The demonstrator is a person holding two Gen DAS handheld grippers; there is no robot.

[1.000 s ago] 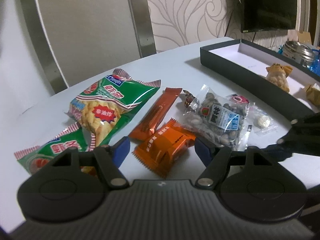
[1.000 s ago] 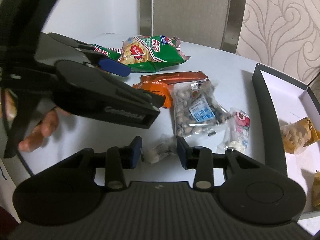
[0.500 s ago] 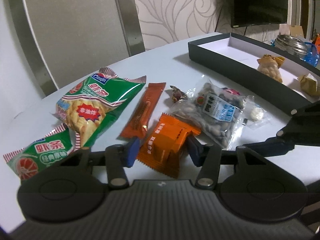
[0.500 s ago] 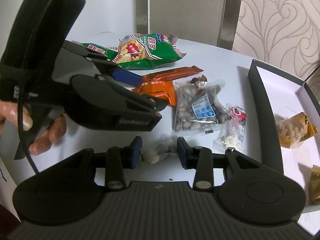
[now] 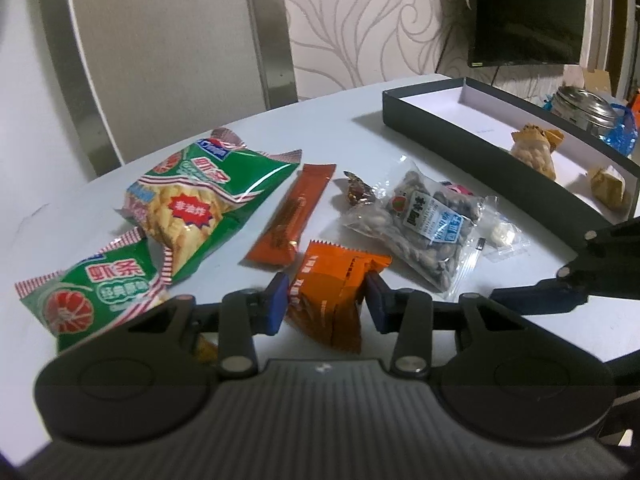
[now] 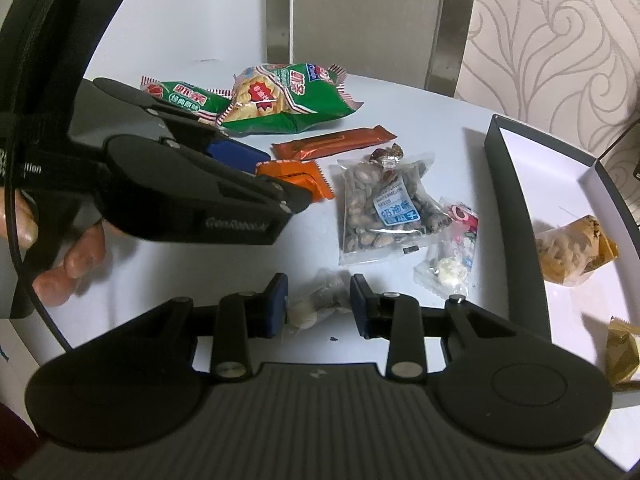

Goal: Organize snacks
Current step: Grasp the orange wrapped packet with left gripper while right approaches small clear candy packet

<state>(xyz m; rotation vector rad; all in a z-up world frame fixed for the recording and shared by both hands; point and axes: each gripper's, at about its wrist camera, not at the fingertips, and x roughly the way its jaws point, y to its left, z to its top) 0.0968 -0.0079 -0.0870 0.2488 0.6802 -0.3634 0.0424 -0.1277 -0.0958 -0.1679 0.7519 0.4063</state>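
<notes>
Snacks lie scattered on a white round table (image 5: 120, 184). My left gripper (image 5: 326, 304) has its jaws closing, and both blue pads touch the sides of a square orange packet (image 5: 336, 292), which bulges between them. In the right wrist view, my right gripper (image 6: 318, 306) is closing its jaws around a small clear-wrapped white candy (image 6: 306, 314). The candy lies on the table close to the left pad, with a gap at the right pad. To the right stands a dark box (image 6: 516, 200) with a white inside, holding two tan wrapped snacks (image 5: 534, 154).
Two green chip bags (image 5: 192, 200), a long orange bar (image 5: 292, 216), a clear seed bag (image 5: 428, 224) and small candies (image 5: 500, 236) lie mid-table. A metal-lidded jar (image 5: 584, 108) stands behind the box. A chair back (image 5: 168, 40) rises beyond the table. A person's hand (image 6: 68, 256) holds the left gripper.
The left jaws have narrowed from wide apart to touching the orange packet, and the gripper has come closer to it. The right jaws have narrowed slightly around the white candy.
</notes>
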